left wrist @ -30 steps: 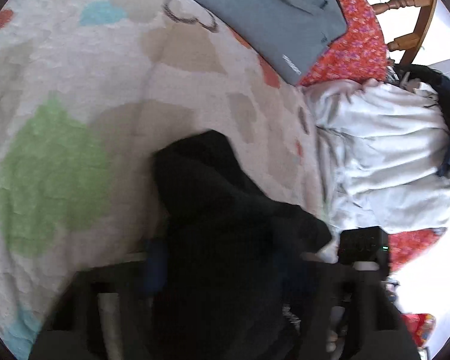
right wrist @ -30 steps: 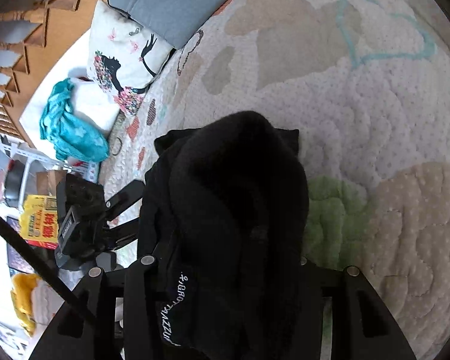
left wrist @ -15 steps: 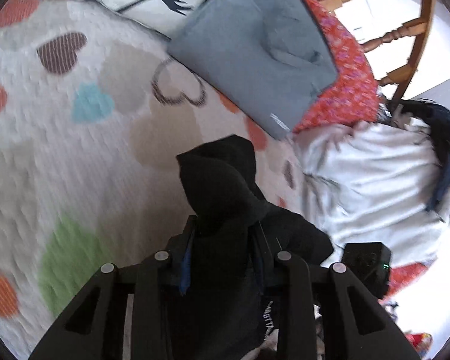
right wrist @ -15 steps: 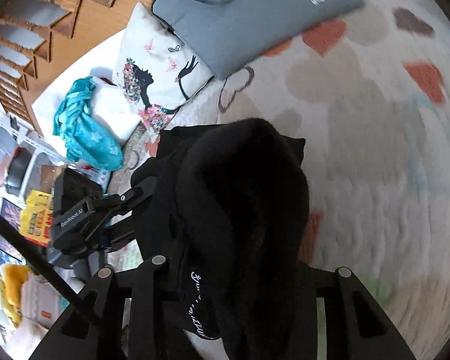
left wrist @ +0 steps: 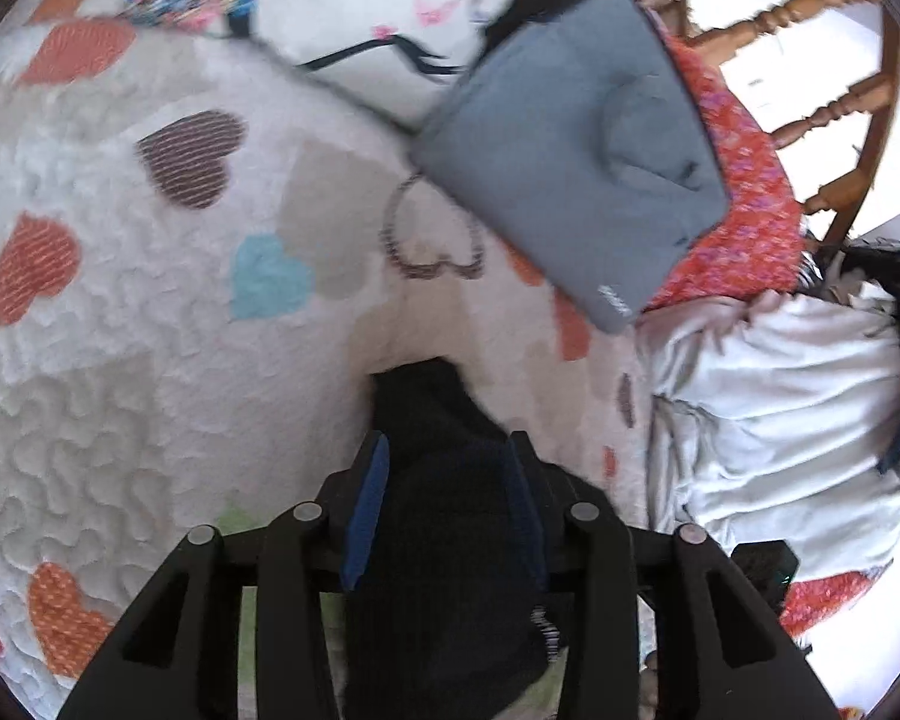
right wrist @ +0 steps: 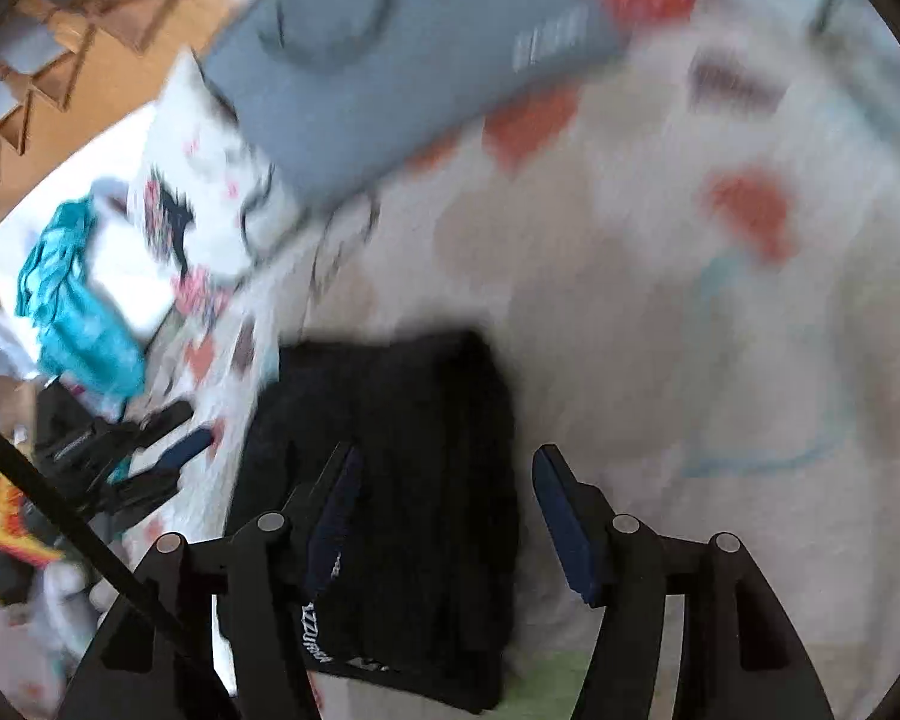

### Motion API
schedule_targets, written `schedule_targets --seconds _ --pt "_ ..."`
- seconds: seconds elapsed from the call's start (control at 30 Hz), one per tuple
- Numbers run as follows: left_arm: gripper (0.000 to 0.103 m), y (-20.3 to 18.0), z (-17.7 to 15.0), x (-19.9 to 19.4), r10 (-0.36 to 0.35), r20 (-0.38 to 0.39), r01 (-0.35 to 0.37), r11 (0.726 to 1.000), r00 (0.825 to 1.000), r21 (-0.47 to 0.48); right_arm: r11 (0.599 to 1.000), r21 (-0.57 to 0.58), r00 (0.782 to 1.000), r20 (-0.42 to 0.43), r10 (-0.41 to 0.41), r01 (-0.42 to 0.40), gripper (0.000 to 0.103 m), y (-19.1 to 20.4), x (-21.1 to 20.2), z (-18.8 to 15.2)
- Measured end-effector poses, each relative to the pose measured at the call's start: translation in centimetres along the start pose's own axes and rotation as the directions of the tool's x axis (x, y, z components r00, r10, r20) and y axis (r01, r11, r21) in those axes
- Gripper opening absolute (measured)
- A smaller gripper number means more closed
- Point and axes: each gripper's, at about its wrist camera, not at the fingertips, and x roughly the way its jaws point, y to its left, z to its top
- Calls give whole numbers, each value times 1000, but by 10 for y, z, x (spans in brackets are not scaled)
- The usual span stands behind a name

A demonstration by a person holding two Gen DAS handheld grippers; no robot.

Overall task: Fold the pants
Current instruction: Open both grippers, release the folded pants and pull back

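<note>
Both grippers are opening: left gripper (left wrist: 444, 468) with black pants (left wrist: 438, 540) filling its gap, right gripper (right wrist: 444, 480) wide, pads clear of the folded pants (right wrist: 402, 480) lying at six o'clock on the heart-print quilt (right wrist: 660, 330).

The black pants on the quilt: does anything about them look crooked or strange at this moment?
Nothing stands out. The black pants lie as a compact folded bundle on the quilt. The right gripper is opening with bare quilt inside one finger; the left gripper is opening around the fabric.
</note>
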Motion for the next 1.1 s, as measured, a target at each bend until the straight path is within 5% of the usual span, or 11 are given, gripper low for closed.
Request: schedule_targets --seconds 0.1,0.23,0.37,0.47,0.7,0.87,1.1 --pt "42 -19 -6 25 -14 -42 15 1000 999 19 985 47 986 -5 165 -165 65 11 -9 10" --pt "42 -15 -11 67 24 -109 -25 1000 994 -9 934 143 934 -103 343 -328 65 15 21 10" --pt "42 8 -6 93 14 -139 -27 995 990 -92 964 175 945 -226 237 -199 60 -4 59 -17" --pt "42 5 0 97 10 -140 -21 997 990 -80 971 119 949 -217 229 -207 50 -7 52 -35" --pt "42 -9 -3 83 35 -140 -35 999 990 4 982 31 961 -201 188 -186 47 -7 34 -55" --pt "50 -12 -34 28 31 -57 -28 998 998 60 994 -45 983 -159 93 -101 48 -11 18 -65" --pt "50 15 -91 18 101 -87 -96 993 991 65 999 49 993 -121 8 -2 61 -35 -7 -87"
